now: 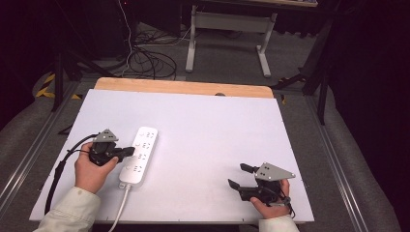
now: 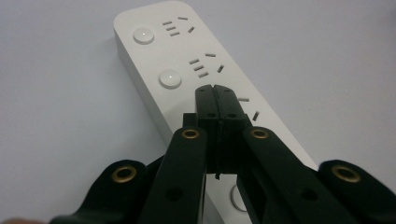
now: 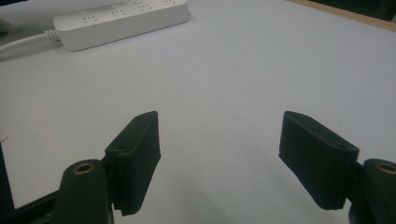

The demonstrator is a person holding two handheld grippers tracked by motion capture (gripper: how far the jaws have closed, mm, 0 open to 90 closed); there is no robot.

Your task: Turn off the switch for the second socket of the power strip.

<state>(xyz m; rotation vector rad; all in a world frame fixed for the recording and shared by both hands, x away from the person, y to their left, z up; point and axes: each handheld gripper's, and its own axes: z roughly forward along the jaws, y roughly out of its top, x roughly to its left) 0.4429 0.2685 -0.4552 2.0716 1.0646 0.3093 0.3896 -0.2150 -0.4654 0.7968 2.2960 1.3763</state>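
Lying on the white tabletop (image 1: 203,140): one white power strip (image 1: 139,154), left of centre, showing four socket groups in the high view. Left gripper (image 1: 129,152): one, hand low at the strip's left edge, jaws clenched together over its top face, nothing between them. Right gripper (image 1: 239,176): one, resting near the front right corner, well apart, jaws released. Strip's cable (image 1: 121,208) is cut off at the tabletop's front edge.

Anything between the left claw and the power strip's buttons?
Nothing visible. The left claw is shut, its tips hanging just over the white power strip, right beside a round button. Whether the tips touch the strip cannot be told. The right claw is open over bare table, well away.
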